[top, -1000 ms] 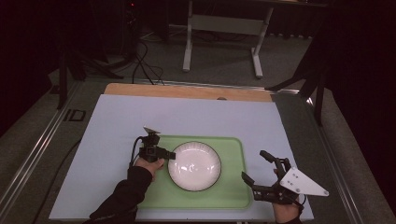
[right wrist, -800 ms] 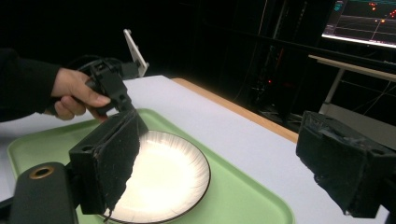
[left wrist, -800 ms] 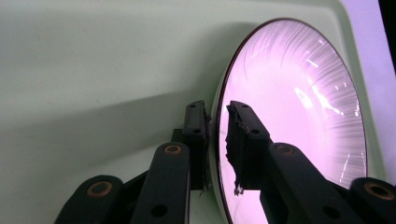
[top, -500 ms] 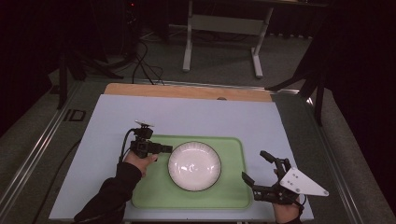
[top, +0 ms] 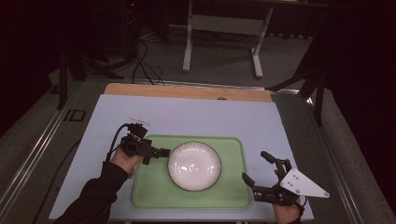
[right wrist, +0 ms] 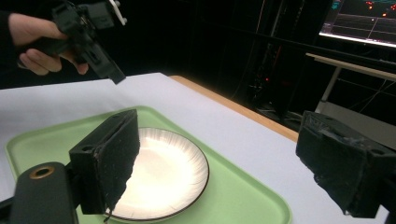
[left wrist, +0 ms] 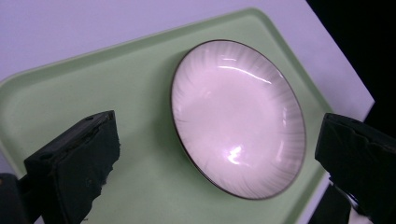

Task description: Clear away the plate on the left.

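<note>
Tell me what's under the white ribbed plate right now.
The white ribbed plate rests on the pale green plastic tray, which lies on the light tabletop. The tray's surface directly beneath the plate is covered.

One white plate (top: 194, 166); one green tray (top: 233, 196); two tools.

The bench (top: 196, 116) was brightly lit against dark surroundings; overhead glare streaked the plate (left wrist: 238, 116) between blurred fingers (left wrist: 74, 163).
</note>
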